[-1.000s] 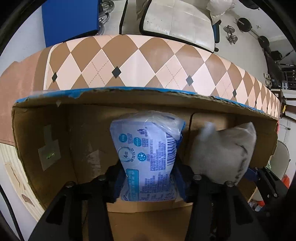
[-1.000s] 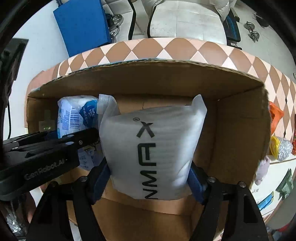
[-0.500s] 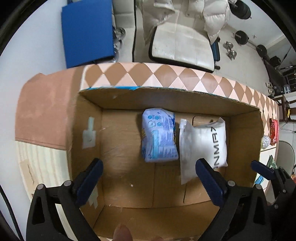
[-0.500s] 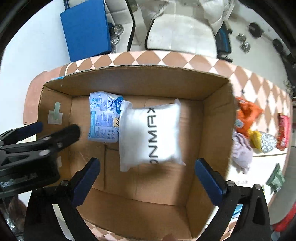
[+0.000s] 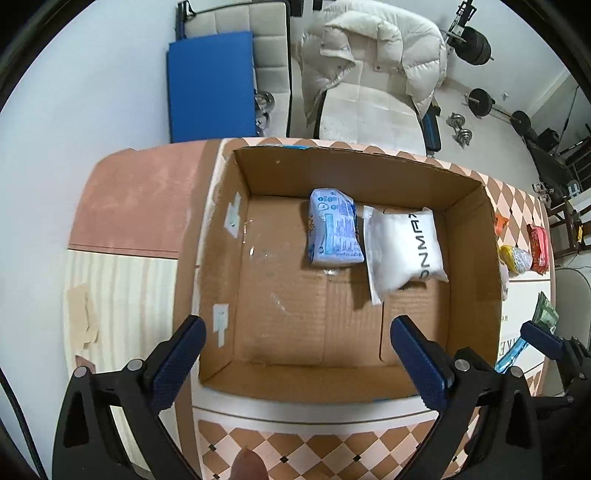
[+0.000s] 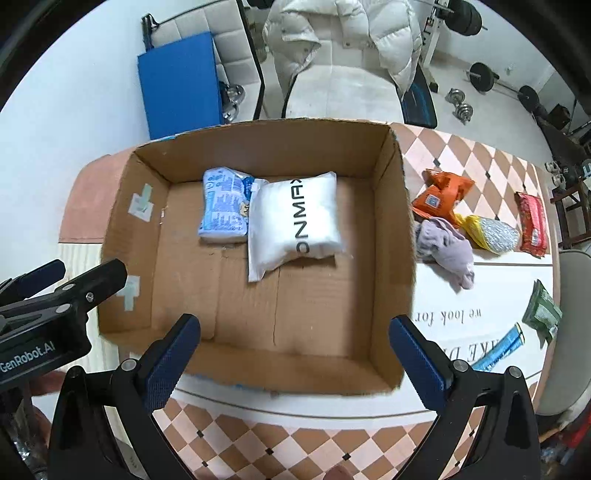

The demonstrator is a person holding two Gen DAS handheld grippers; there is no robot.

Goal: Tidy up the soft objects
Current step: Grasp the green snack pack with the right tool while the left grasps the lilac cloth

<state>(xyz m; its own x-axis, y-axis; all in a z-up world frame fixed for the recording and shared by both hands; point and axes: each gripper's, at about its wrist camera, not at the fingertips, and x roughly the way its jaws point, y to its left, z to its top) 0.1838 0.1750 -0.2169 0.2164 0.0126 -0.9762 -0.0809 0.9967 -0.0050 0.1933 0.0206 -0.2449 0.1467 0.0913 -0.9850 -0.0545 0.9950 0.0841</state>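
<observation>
Both tongs hang spread and empty over the cardboard box (image 6: 391, 236).
Left tongs (image 5: 295, 354), right tongs (image 6: 295, 352) point down; checkered counter (image 6: 461, 162), white jacket (image 6: 332, 33) at twelve o'clock.

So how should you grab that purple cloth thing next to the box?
Pinch the lilac cloth at its bunched-up middle, coming straight down from above. It lies crumpled on the table right beside the cardboard box, so a top grab probably avoids the box wall and the yellow packet.
</observation>
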